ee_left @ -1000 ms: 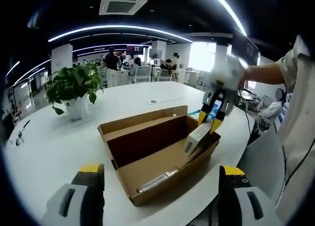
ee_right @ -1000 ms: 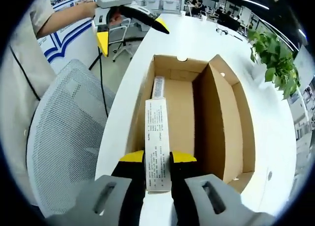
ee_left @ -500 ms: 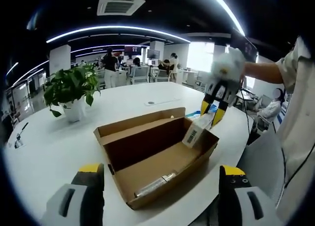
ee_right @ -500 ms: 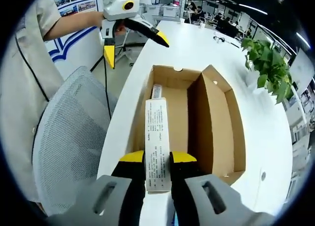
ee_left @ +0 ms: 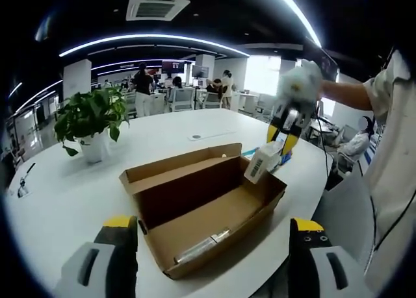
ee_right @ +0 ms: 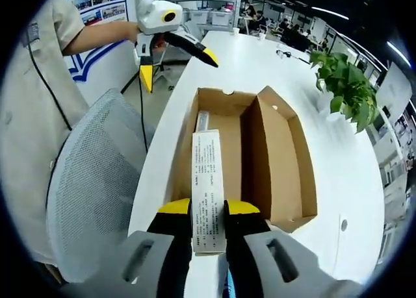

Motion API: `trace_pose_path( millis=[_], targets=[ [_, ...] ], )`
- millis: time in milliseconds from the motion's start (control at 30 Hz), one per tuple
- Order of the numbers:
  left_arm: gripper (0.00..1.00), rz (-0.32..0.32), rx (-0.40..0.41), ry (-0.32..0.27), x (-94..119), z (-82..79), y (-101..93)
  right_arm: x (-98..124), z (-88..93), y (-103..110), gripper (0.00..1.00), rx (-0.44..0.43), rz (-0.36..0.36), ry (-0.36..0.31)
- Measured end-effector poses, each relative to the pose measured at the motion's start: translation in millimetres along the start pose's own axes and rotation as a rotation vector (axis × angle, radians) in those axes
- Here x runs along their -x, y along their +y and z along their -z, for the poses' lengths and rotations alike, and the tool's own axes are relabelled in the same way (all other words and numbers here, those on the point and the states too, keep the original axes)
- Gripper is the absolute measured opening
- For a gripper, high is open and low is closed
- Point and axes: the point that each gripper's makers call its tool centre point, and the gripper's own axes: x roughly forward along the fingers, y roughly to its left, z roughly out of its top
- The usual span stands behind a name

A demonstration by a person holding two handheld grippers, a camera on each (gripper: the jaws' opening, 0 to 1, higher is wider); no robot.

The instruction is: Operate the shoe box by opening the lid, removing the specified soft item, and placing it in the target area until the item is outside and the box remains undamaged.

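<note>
The brown cardboard shoe box (ee_left: pixel 214 213) lies open on the white table, its lid flap standing along the far side. A silvery tube (ee_left: pixel 198 244) rests on the box floor. My right gripper (ee_left: pixel 281 134) is shut on a slim white printed carton (ee_left: pixel 263 161), which hangs above the box's right end. In the right gripper view that carton (ee_right: pixel 208 181) runs forward from my right gripper (ee_right: pixel 208 208), above the box (ee_right: pixel 279 155) with the tube (ee_right: pixel 201 121) at its far end. My left gripper (ee_left: pixel 213 228) stands wide open in front of the box, holding nothing, and also appears as the left gripper (ee_right: pixel 172 45) beyond the box.
A potted plant (ee_left: pixel 88 116) stands on the table (ee_left: pixel 71 194) at the left. A grey mesh chair (ee_right: pixel 91 187) sits beside the table's edge near the box. A person's sleeve (ee_left: pixel 393 97) is at the right. Other people sit at desks far behind.
My right gripper has lifted the white carton from inside the box's right end to above its rim. The left gripper has stayed wide open.
</note>
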Motion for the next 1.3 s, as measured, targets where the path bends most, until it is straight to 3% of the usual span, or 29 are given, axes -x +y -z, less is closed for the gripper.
trace_pose_path(
  millis=[600,1300],
  targets=[
    [0.98,0.013,-0.002,0.012,-4.2,1.9,-3.5,30.5,35.3,-10.3,0.16,-0.028,0.019,-0.03],
    [0.98,0.041,-0.014,0.044,-9.3,7.5,-11.1,67.0,96.0,-36.0,0.16,-0.045,0.088,-0.023]
  ],
)
